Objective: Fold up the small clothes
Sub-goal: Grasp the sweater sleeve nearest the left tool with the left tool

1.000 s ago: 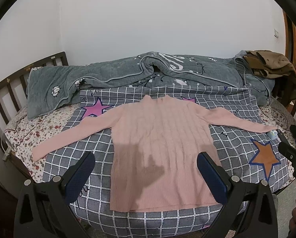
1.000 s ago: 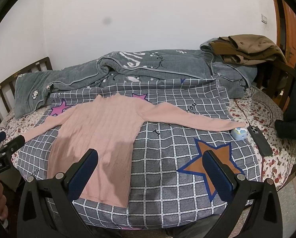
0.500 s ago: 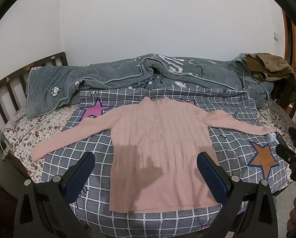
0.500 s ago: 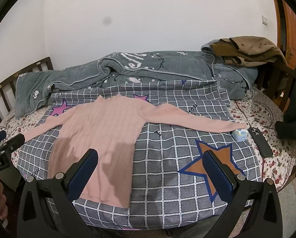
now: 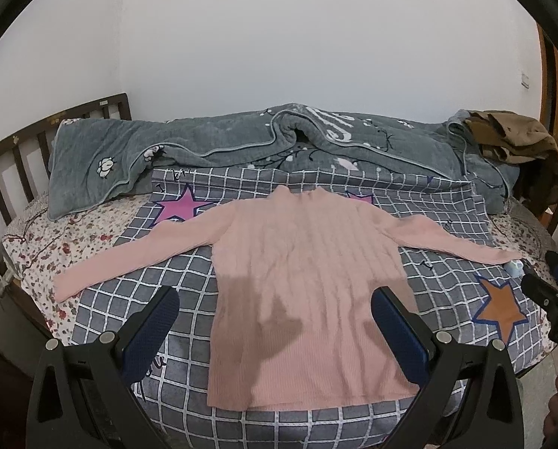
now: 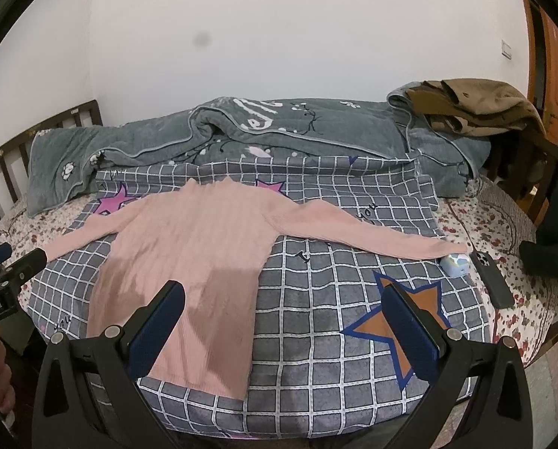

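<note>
1. A pink ribbed-knit sweater (image 5: 305, 284) lies flat, front up, on the grey checked quilt (image 5: 443, 288) that covers the bed, both long sleeves spread straight out to the sides.
2. The quilt is soft cotton with white grid lines and printed stars, purple near the sweater's collar and orange beyond its right sleeve.
3. A plush grey blanket (image 6: 316, 131) is bunched in thick folds behind the sweater's collar, and crumpled brown clothes (image 6: 477, 106) sit on its far right end.
4. The left gripper (image 5: 275, 321) hovers above the sweater's hem, jaws spread wide and holding nothing; the blue pads (image 5: 149, 331) are textured.
5. The right gripper (image 6: 284, 321) hangs to the right of the sweater's hem, jaws equally wide and empty.
6. A small pale rounded case (image 6: 454, 263) and a dark flat phone (image 6: 491, 278) lie just past the sweater's right cuff.
</note>
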